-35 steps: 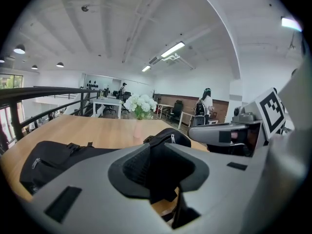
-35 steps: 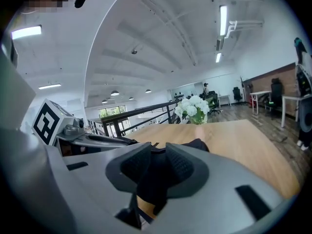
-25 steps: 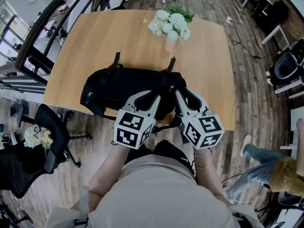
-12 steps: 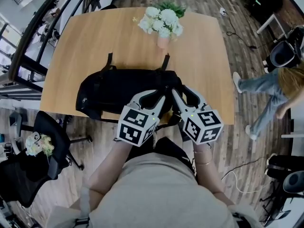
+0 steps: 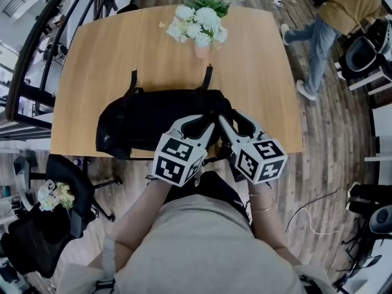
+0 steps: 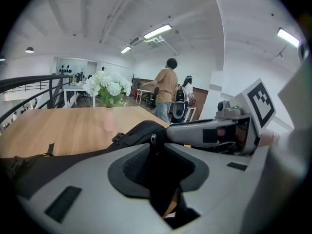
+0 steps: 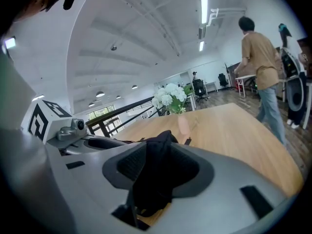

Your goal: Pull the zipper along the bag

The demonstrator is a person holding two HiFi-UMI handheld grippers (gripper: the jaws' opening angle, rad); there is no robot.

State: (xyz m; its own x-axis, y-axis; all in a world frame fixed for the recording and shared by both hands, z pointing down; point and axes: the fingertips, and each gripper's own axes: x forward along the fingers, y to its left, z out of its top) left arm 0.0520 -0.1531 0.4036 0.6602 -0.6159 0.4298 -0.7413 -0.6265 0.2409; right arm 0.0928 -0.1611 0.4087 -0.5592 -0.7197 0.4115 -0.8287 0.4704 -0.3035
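- Since the earlier frame, the person (image 5: 331,11) on the floor has walked from the near right of the flower vase (image 5: 201,49) to its far right, clear of the table's right edge. Both of my grippers have stayed on the bag.
- My right gripper's (image 5: 236,122) jaws have just been opening. They now stand wide, with a fold of black bag fabric loose between them.
- My left gripper (image 5: 199,126) is at a middling width, clamped on the bag's fabric. The left gripper view shows the silver zipper pull (image 6: 153,140) at the tips of the jaws.
- The bag (image 5: 147,118) lies flat on the table (image 5: 257,72), on my side of the flower vase. It runs from straight in front of the vase to well off to the vase's left.
- Both grippers sit side by side at the end of the bag in line with the vase, almost touching each other.
- Edges: the side of the bag farthest from the vase lies along the table's near edge, and my grippers reach in over that edge.
- Two straps (image 5: 207,78) lead from the bag toward the vase. The right one ends just short of it.
- Open room: bare wood lies to the right of the vase out to the table's right edge. A wide bare band also lies to the vase's left, beyond the bag.
- Off the table, far to the vase's near left, stands a black chair (image 5: 61,182).
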